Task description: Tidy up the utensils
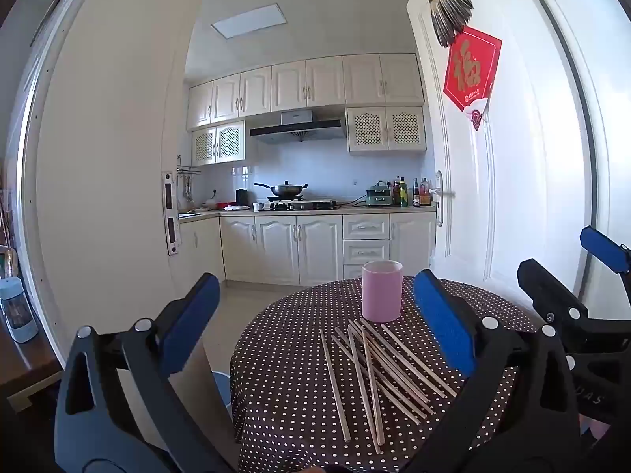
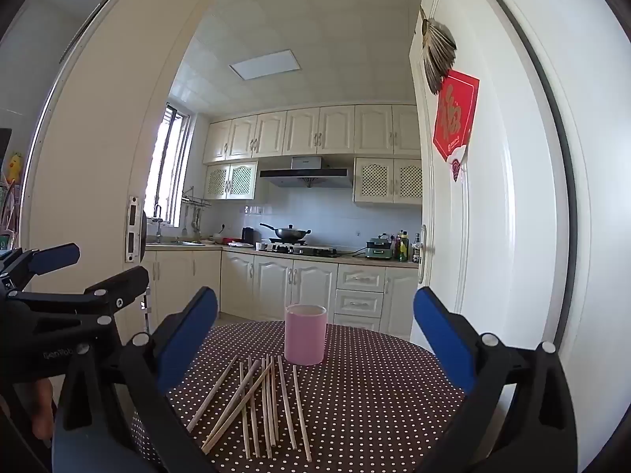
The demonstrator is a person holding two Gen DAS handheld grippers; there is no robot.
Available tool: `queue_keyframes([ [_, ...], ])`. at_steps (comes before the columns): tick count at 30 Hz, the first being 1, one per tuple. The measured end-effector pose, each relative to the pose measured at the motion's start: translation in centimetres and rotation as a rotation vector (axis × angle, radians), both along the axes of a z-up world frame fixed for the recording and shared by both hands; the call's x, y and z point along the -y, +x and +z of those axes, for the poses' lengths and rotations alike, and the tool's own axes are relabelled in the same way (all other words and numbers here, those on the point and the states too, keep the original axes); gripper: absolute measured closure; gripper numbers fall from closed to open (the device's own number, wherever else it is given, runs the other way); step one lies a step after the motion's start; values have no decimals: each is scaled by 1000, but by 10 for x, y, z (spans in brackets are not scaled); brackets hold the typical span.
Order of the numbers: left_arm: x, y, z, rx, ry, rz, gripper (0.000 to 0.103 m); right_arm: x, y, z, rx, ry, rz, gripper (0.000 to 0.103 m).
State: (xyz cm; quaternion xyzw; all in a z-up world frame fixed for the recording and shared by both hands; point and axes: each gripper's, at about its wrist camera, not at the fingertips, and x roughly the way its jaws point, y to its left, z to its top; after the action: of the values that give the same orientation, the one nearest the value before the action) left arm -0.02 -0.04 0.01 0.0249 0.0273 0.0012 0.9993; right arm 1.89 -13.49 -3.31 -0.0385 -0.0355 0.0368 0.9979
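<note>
Several wooden chopsticks (image 1: 374,370) (image 2: 260,402) lie loose and crossed on a round table (image 1: 284,354) (image 2: 374,394) with a brown, white-dotted cloth. Just behind them stands an upright pink cup (image 1: 381,295) (image 2: 305,335); I cannot see inside it. My left gripper (image 1: 315,276) hovers at the table's near left side, open and holding nothing; the right wrist view shows it (image 2: 98,266) at the left edge. My right gripper (image 2: 315,293) is level on the near right side, open with nothing between its blue pads; it (image 1: 568,260) shows at the right of the left wrist view.
An open white door (image 1: 493,197) stands close on the right of the table, a white door frame (image 1: 98,197) on the left. A kitchen with counter and cabinets lies beyond. A pale blue bin (image 1: 221,386) sits below the table's left edge.
</note>
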Motion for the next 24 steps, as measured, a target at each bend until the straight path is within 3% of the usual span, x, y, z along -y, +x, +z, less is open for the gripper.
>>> queue_keyframes([
  [24, -4, 3, 5, 5, 6, -2, 6, -6, 2, -4, -10, 3, 12, 7],
])
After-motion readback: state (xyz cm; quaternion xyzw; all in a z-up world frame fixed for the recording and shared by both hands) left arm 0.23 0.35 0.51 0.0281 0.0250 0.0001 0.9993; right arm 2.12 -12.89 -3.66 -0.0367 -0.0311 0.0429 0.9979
